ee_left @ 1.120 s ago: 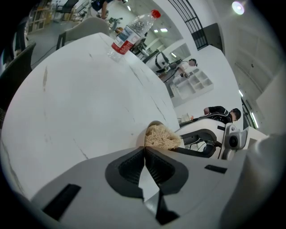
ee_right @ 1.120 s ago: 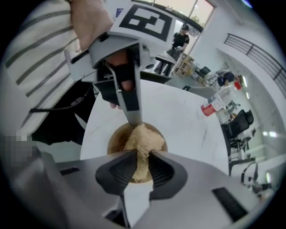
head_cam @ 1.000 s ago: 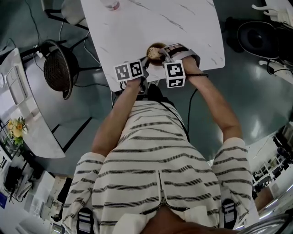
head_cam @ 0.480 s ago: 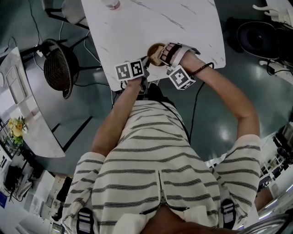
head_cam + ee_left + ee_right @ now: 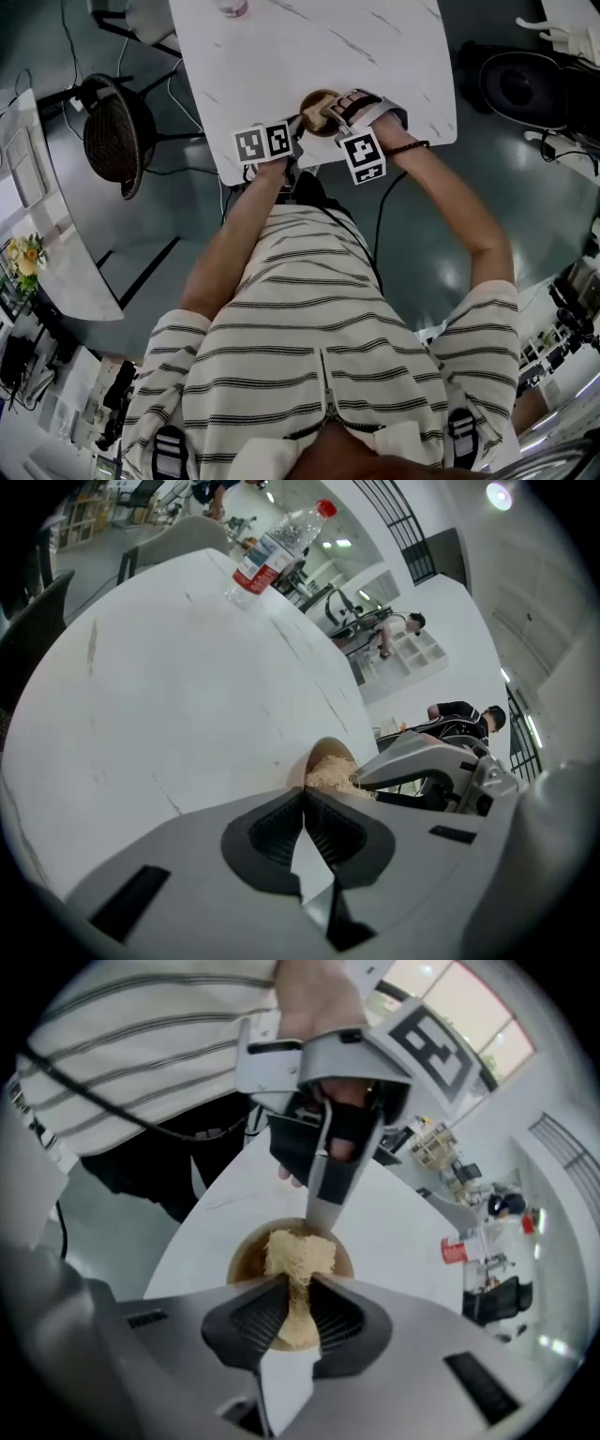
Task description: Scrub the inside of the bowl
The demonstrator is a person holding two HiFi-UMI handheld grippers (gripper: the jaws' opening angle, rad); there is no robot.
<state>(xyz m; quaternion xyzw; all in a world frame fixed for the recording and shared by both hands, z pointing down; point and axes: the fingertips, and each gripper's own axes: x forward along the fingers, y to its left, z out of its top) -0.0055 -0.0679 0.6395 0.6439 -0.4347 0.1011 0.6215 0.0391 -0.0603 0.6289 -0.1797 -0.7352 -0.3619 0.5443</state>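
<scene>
A small brown bowl (image 5: 321,97) stands near the front edge of the white marble table (image 5: 309,47). My left gripper (image 5: 298,123) is shut on the bowl's near rim; in the left gripper view its jaws meet just before the bowl (image 5: 329,755). My right gripper (image 5: 328,114) reaches in from the right, shut on a beige fibrous scrubber (image 5: 298,1258). The scrubber presses into the bowl (image 5: 246,1252), and the scrubber (image 5: 331,775) fills much of it. The left gripper's finger (image 5: 326,1190) shows at the bowl's far rim in the right gripper view.
A water bottle (image 5: 277,544) with a red cap stands at the table's far side. A black wicker chair (image 5: 111,139) stands left of the table on the floor. The table's front edge (image 5: 281,173) lies right under both grippers.
The right gripper swung out to the right with its cube tilted, then came back toward the bowl's near side, dragging the scrubber inside. The left gripper held still on the rim.
</scene>
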